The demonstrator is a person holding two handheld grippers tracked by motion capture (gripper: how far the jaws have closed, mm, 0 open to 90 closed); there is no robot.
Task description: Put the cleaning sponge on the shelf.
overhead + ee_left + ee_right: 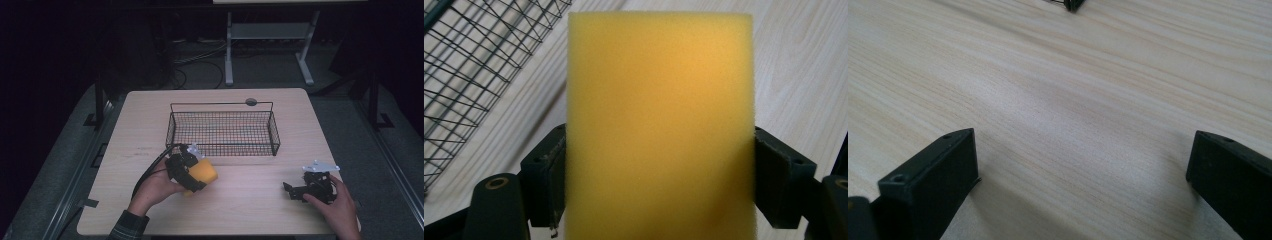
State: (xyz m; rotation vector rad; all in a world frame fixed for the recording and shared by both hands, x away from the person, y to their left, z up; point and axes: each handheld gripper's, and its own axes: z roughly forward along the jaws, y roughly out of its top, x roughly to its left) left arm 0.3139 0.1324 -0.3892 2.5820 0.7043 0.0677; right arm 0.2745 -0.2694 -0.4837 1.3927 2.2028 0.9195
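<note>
Just in front of the wire basket (222, 131), the left gripper (200, 170) clamps a yellow sponge (659, 125); the right gripper (1083, 165) view reveals its jaws spread wide over bare table (1058, 90).

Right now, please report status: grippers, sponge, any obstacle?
Left gripper shut on yellow sponge, beside wire basket. Right gripper open, on table. Nothing between sponge and basket.

No readable text, label, brand or number anywhere.
</note>
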